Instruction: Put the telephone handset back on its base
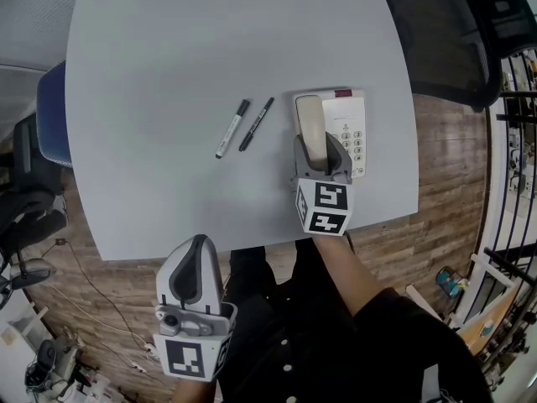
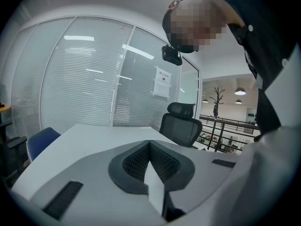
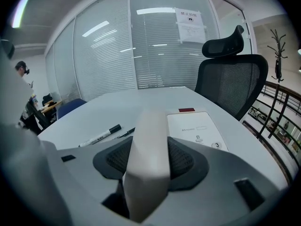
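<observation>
Grey table (image 1: 168, 74) holds base (image 1: 356, 117); right claw (image 1: 321, 159) clamps handset (image 1: 310, 120) over it.

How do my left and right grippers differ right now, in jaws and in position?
Jaws: the left gripper has its jaws together with nothing between them, while the right gripper is closed on the handset.
Position: the left gripper is held off the table, close to the person, while the right gripper is over the table, at the telephone base.
Both point away from the person.
</observation>
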A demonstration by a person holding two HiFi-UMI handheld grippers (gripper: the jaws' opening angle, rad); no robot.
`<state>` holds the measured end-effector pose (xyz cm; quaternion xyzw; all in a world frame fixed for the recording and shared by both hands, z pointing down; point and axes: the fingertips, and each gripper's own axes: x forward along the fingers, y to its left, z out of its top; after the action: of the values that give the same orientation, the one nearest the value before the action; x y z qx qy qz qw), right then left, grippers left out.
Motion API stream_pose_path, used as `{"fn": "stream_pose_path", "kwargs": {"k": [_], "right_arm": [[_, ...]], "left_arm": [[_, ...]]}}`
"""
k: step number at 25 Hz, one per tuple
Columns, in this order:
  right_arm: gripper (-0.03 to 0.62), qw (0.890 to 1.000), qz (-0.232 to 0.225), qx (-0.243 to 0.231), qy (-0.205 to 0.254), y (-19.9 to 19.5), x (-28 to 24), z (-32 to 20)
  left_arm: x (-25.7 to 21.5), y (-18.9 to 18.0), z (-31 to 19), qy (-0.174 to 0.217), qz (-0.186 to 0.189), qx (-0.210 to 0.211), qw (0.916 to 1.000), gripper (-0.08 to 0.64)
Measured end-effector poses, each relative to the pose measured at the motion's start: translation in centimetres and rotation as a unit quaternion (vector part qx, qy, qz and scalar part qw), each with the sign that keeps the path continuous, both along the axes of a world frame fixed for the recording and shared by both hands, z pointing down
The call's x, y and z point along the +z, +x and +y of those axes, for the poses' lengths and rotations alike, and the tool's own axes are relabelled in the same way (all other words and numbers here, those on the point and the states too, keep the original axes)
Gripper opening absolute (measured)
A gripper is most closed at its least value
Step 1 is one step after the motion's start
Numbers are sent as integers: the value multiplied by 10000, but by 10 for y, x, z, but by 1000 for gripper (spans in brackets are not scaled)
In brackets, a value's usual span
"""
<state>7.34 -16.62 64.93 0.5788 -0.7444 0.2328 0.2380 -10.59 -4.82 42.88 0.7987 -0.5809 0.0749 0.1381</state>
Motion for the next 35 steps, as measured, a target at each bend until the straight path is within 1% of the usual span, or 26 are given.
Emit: {"fn": "stream_pose_path", "kwargs": {"k": [4, 5, 6, 13, 19, 22, 26, 28, 32, 34, 35], "right_arm": [[235, 9999, 40, -103, 91, -3, -1, 0], [293, 9998, 45, -131, 151, -4, -2, 0], [313, 9996, 47, -155, 219, -5, -4, 1], [313, 9974, 39, -475, 533, -10, -19, 1], [313, 9942, -40, -773, 751, -1, -43, 3], [311, 9914, -65, -1019, 815, 5, -59, 5], [310, 9868, -210, -1316, 920, 11, -83, 11], [308, 9849, -249, -1371, 1030, 16, -98, 14], [303, 9816, -393, -1351, 1293, 32, -136, 21], [271, 9775, -485, -1360, 1539, 40, -160, 24], [238, 9748, -504, -1367, 1692, 44, -172, 25]], "left_arm": [[2, 0, 2, -18, -14, 27, 10000, 12], [2, 1, 2, -17, -14, 36, 10000, 12], [1, 1, 2, -11, -8, 46, 10000, 12], [-2, 6, 2, 62, 8, 70, 10000, 12], [-10, 14, -1, 200, 24, 124, 9997, 12], [-18, 19, -4, 307, -6, 146, 9994, 12], [-31, 25, -8, 499, -39, 180, 9986, 12], [-36, 27, -10, 571, -68, 197, 9982, 12], [-40, 25, -15, 589, -210, 130, 9980, 12], [-44, 23, -18, 649, -253, 88, 9975, 12], [-46, 23, -20, 700, -259, 81, 9972, 12]]}}
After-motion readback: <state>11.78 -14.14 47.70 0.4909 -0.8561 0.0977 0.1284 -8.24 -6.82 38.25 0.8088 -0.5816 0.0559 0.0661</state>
